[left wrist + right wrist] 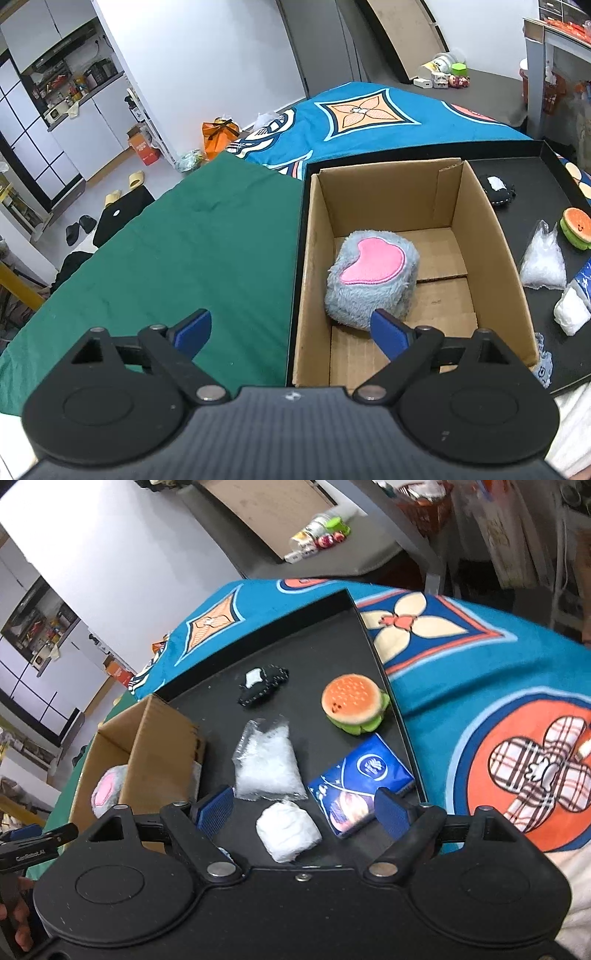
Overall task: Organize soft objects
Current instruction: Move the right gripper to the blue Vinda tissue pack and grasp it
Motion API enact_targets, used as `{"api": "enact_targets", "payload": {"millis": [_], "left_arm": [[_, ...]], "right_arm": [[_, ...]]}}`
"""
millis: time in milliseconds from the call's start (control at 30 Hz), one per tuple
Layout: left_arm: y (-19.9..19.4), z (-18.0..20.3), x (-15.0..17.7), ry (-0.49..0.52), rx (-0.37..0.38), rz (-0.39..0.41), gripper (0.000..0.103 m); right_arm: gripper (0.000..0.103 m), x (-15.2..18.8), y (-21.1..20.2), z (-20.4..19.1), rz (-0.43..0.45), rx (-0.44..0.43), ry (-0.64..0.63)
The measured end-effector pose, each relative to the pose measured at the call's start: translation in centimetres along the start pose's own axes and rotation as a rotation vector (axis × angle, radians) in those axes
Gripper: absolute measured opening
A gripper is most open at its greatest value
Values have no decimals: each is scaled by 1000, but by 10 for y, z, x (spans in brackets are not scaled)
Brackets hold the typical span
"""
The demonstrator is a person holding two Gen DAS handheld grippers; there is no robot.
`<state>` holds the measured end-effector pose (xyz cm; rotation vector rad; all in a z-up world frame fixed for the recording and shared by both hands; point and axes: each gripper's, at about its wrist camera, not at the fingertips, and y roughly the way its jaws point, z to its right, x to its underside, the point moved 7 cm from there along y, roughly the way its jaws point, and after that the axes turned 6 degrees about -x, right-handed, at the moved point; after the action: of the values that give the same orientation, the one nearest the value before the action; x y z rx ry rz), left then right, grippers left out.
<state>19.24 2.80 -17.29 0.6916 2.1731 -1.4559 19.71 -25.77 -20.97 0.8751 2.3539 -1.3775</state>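
Observation:
A grey fluffy plush with a pink heart (371, 277) lies inside the open cardboard box (495, 236), also seen in the right wrist view (107, 792). My left gripper (291, 330) is open and empty, above the box's near left corner. On the black tray (325, 635) lie a burger plush (352, 705), a black fabric toy (262, 685), a clear bag of white filling (267, 762), a white wad (288, 830) and a blue tissue pack (360, 784). My right gripper (304, 806) is open and empty, just above the white wad.
The box (147, 746) stands on the tray's left part. A green cloth (184, 251) lies left of the tray; a blue patterned blanket (498, 686) lies under and right of it. The floor with shoes and bags is far left.

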Motion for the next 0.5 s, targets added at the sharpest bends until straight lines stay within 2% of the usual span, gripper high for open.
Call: {"api": "enact_targets", "payload": {"millis": [233, 367, 500], "left_arm": [[0, 3, -1, 6, -12, -4, 93], [3, 5, -2, 10, -17, -14, 93], [6, 7, -3, 16, -17, -26, 93]], "right_arm": [[79, 4, 13, 13, -39, 9, 46], [69, 3, 21, 21, -44, 22, 83], [67, 0, 31, 31, -42, 41, 115]]}}
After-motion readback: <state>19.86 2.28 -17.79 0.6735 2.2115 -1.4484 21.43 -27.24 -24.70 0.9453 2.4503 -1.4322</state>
